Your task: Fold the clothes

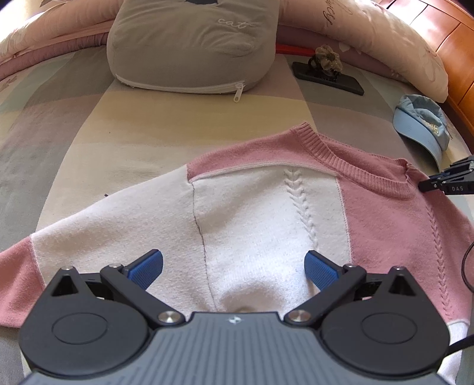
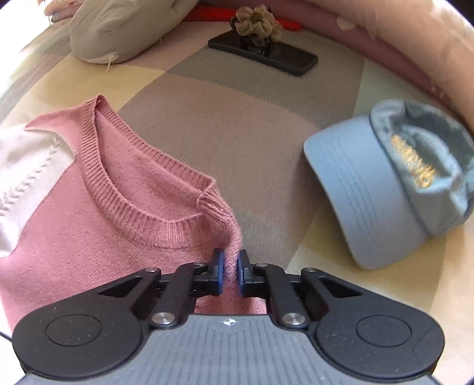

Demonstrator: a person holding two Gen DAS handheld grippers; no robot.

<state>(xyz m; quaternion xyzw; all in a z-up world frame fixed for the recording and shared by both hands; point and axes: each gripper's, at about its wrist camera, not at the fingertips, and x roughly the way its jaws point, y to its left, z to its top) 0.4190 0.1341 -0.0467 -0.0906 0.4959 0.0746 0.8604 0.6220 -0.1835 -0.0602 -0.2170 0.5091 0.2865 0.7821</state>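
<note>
A pink and white knit sweater (image 1: 266, 213) is lying spread on a bed sheet (image 1: 118, 127) patterned in pale blocks of grey, cream and mauve, its ribbed round collar (image 2: 142, 207) pointing toward the far side. A white panel with a cable-knit braid is running down its middle, with pink panels to the right and at the left sleeve end.

A pinch of the pink shoulder fabric, just to the right of the collar, is being clamped between the blue pads (image 2: 218, 272) of the right gripper (image 2: 230, 274), whose jaws are drawn in tight on the raised fold. In the left wrist view the same gripper is showing at the right edge, its tip touching the sweater's shoulder.

The left gripper (image 1: 232, 271) is being held over the near white part of the sweater, with its jaws spread wide and nothing pinched between them; whether its pads are touching the knit cannot be told.

A light blue cap (image 2: 394, 183) with gold lettering is lying to the right of the sweater, apart from it. Farther off, a dark phone (image 2: 266, 56) is resting on the sheet with a flower hair clip (image 2: 256, 22) on top of it. A grey pillow (image 1: 189, 44) with a white zipper is sitting at the far side, left of the phone, and a pink quilt (image 1: 394, 44) is bunched along the far edge.
</note>
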